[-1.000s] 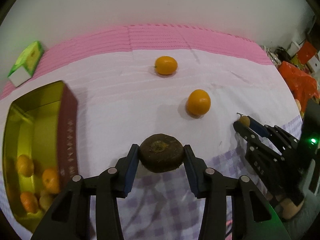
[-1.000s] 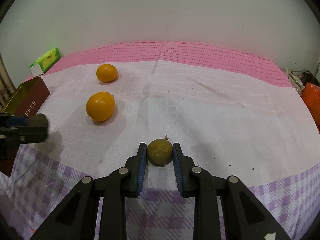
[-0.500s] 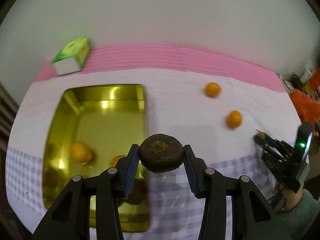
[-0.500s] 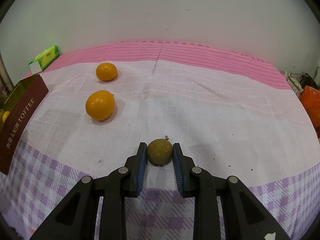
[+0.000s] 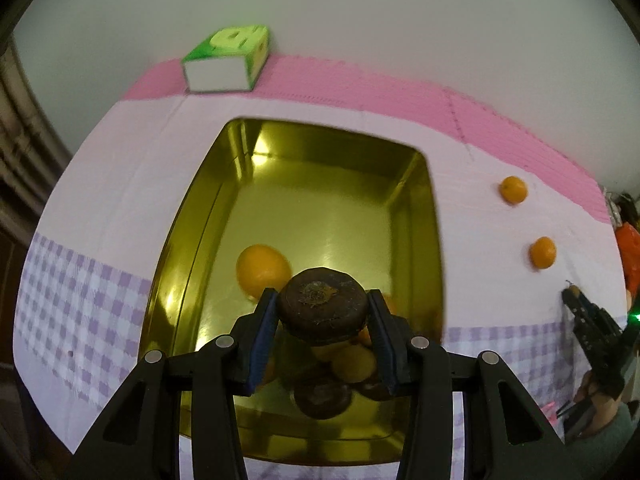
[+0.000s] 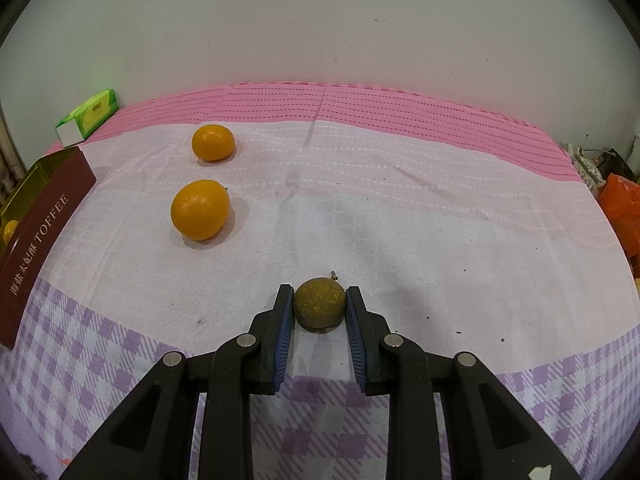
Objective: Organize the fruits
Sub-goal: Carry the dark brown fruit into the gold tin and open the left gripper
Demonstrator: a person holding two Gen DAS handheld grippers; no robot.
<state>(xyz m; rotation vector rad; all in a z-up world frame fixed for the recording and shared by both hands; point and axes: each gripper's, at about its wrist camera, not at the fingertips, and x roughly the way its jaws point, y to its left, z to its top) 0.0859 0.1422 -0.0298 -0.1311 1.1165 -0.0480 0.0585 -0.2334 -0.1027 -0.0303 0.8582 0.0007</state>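
Observation:
My left gripper (image 5: 323,312) is shut on a dark brown round fruit (image 5: 322,306) and holds it above the gold tin (image 5: 320,184). The tin holds an orange (image 5: 262,270) and several more fruits under the jaws. My right gripper (image 6: 319,308) is shut on a small brownish-green fruit (image 6: 319,303) that rests on the cloth; it also shows at the right of the left wrist view (image 5: 576,300). Two oranges lie on the cloth: a nearer one (image 6: 200,210) and a farther one (image 6: 213,142), also seen in the left wrist view (image 5: 542,252) (image 5: 513,189).
A green and white box (image 5: 226,60) lies at the back by the wall, left of the tin; it also shows in the right wrist view (image 6: 88,117). The tin's dark red side (image 6: 40,236) reads TOFFEE. Orange bags (image 6: 620,204) sit past the table's right edge.
My left gripper has carried the dark fruit leftward from the cloth to above the tin. My right gripper has stayed shut on the small fruit in place.

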